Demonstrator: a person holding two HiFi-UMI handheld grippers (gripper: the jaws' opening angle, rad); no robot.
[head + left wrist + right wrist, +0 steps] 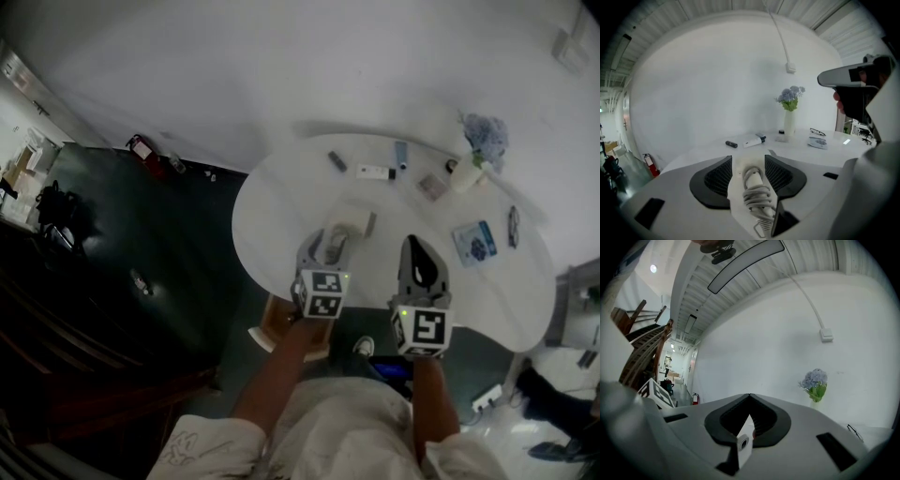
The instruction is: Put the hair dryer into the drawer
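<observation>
Hair dryer [343, 232], white, cord wound round its handle — lying on the white table [281, 202] near the front edge, its long axis in line with the left gripper [323, 247], the nearer claw. Left jaws spread, straddling the handle, pads seemingly clear of it; right gripper [419, 251] — clenched, empty, just beside

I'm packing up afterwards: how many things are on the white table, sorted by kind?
Hair dryer: 1
Vase of flowers: 1
Glasses: 1
Blue-printed packet: 1
Small loose items: 5
Total: 9
</observation>
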